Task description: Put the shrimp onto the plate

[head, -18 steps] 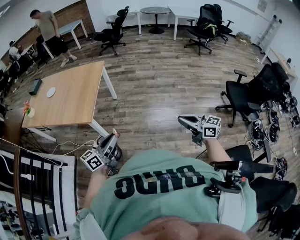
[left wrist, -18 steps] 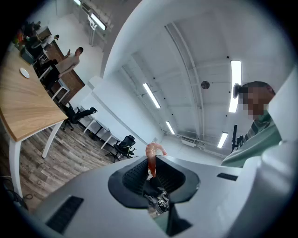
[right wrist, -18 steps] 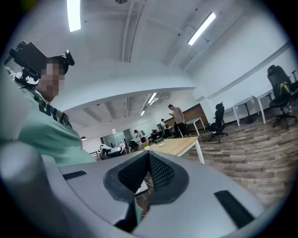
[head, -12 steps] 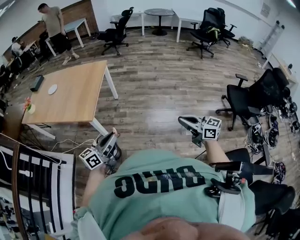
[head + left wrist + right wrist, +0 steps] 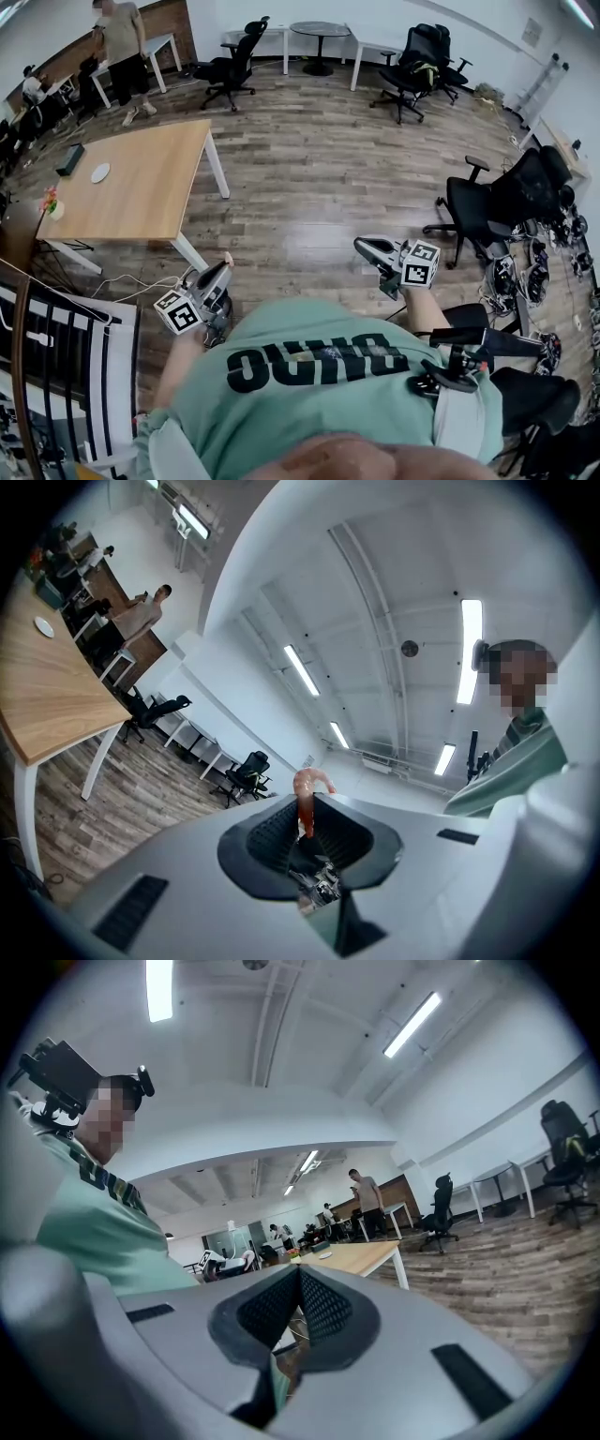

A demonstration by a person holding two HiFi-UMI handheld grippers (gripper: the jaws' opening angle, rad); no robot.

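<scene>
A pink shrimp [image 5: 304, 804] sticks up between the jaws of my left gripper [image 5: 306, 810], which is shut on it and tilted up toward the ceiling. In the head view the shrimp [image 5: 228, 257] shows at the tip of the left gripper [image 5: 223, 268], held in front of my chest over the wooden floor. The white plate [image 5: 99, 172] lies far off on the wooden table [image 5: 150, 187] at the left, also seen small as the plate [image 5: 43, 626]. My right gripper [image 5: 362, 246] is shut with nothing in it; its jaws [image 5: 300, 1277] meet.
A dark box [image 5: 69, 159] and a small flower pot [image 5: 52, 204] also sit on the table. Office chairs [image 5: 487, 197] stand at the right, more chairs [image 5: 230, 61] at the back. A person [image 5: 122, 42] walks beyond the table. A striped rack [image 5: 56, 356] is at my left.
Both grippers keep their poses and the shrimp stays held. The head view has shifted a little, and the person in the background has walked farther along.
</scene>
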